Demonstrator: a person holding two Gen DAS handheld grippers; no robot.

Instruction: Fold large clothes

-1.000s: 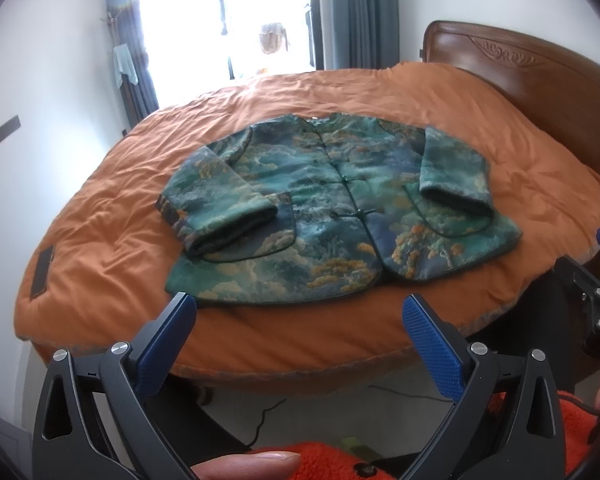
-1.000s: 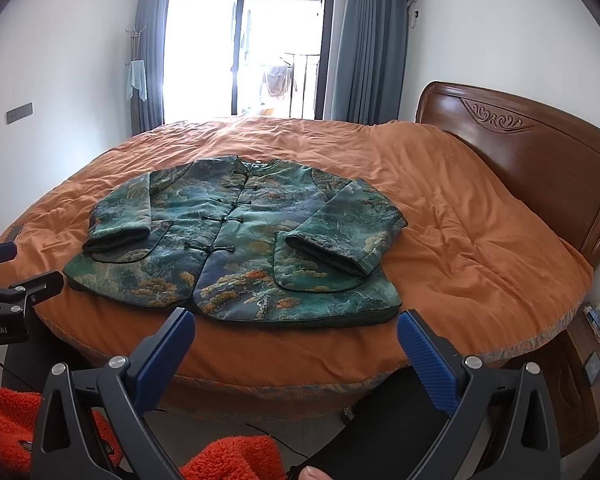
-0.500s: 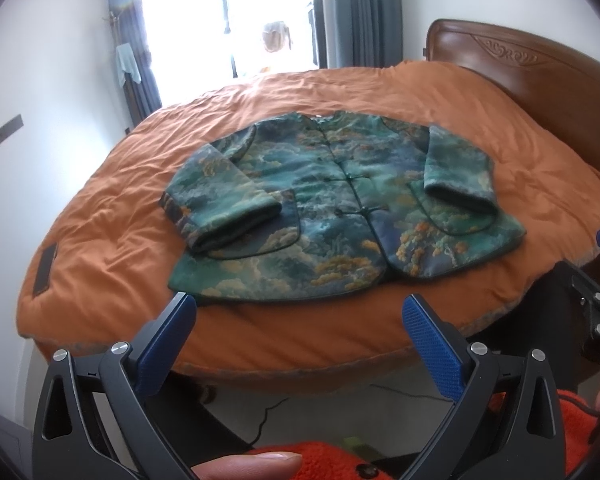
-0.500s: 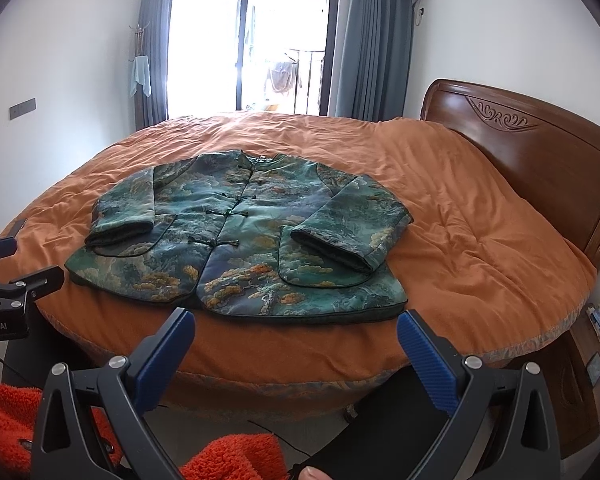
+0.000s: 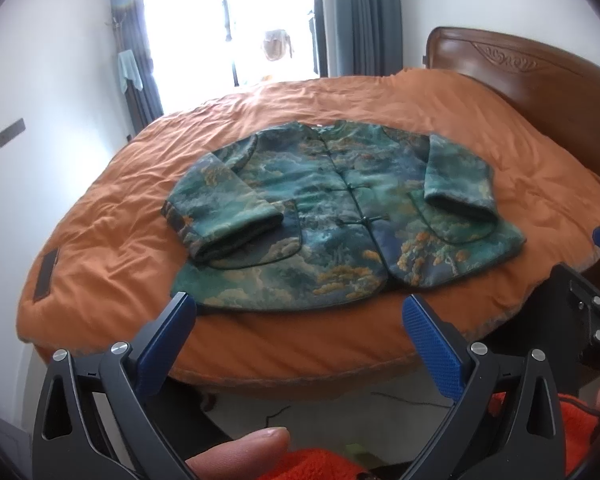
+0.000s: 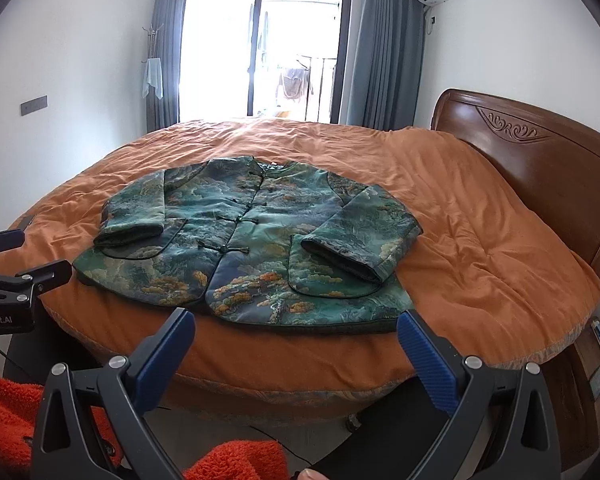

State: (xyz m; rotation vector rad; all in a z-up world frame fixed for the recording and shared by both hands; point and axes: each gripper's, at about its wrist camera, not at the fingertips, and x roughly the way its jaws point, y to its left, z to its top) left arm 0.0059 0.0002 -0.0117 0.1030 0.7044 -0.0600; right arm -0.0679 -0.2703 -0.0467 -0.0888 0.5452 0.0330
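Note:
A green jacket [image 5: 331, 216] [image 6: 256, 240] with an orange and blue landscape print lies flat, front up and buttoned, on the orange bedcover [image 5: 112, 248] [image 6: 479, 248]. Both sleeves are folded in over the front. My left gripper [image 5: 300, 312] is open and held in the air short of the hem, at the near edge of the bed. In the right wrist view my right gripper [image 6: 296, 320] is open too, just short of the hem. Neither touches the cloth. The left gripper [image 6: 20, 256] also shows at that view's left edge.
A carved wooden headboard [image 6: 539, 168] stands at the right of the bed. A window with grey curtains [image 6: 387, 56] is behind it. A nightstand with small items [image 6: 599, 344] sits low at the right. A person's thumb [image 5: 240, 452] and orange fleece sleeve [image 6: 228, 464] show below.
Both grippers have drifted slightly nearer the bed, so the jacket sits a little lower and larger in view. Their jaws stay open and the jacket has not moved.

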